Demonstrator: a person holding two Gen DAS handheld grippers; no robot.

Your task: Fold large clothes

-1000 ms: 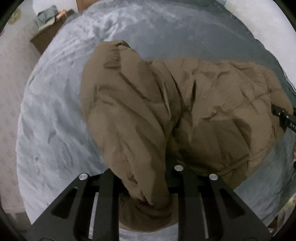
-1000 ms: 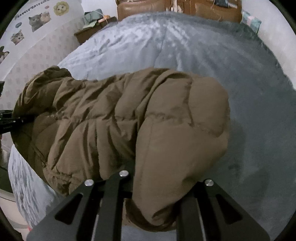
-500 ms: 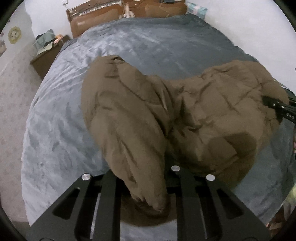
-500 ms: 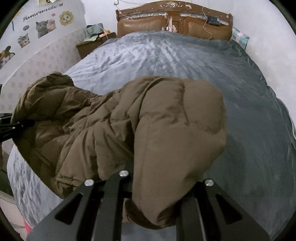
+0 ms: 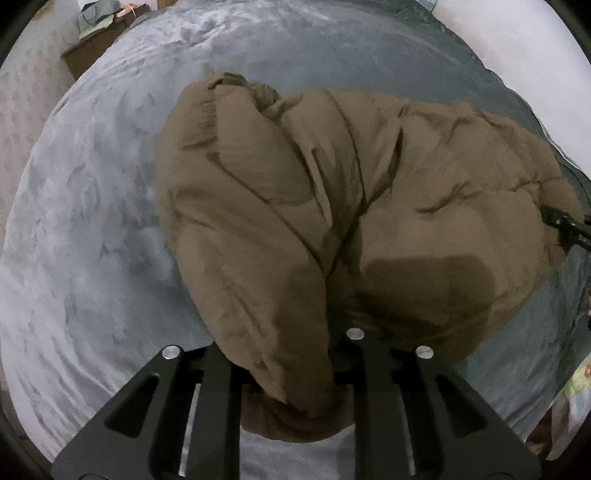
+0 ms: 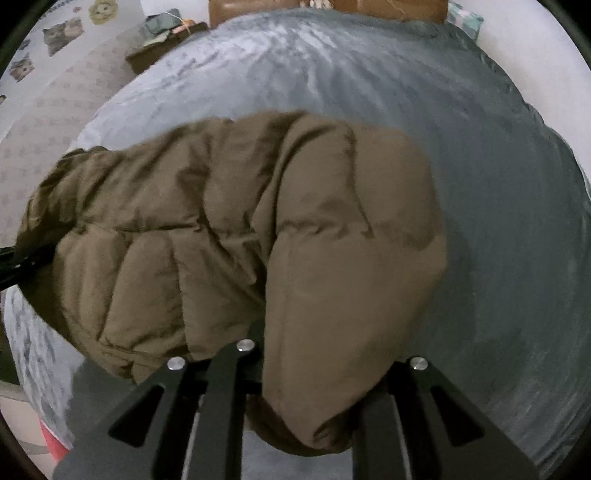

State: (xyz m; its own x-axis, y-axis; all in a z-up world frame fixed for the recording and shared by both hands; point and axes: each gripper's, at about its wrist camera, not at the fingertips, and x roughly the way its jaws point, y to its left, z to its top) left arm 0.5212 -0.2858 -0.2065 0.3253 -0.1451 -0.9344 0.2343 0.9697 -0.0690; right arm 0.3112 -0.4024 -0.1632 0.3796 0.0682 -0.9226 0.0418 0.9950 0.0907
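A large brown puffer jacket hangs bunched between my two grippers above a grey-blue bedspread. My left gripper is shut on one end of the jacket, and its fabric drapes over the fingers. The right gripper's tip shows at the jacket's far right edge. In the right wrist view the jacket spreads leftward, and my right gripper is shut on a thick fold of it. The left gripper's tip pokes in at the left edge.
The bed fills both views, with a wooden headboard at the far end. A dark bedside table with clutter stands at the far left by a wall with cat stickers. A white wall runs along the right.
Both cameras have tilted down and moved closer to the bed, so the headboard has slipped toward the top edge. The jacket stays gripped at both ends and hangs lower.
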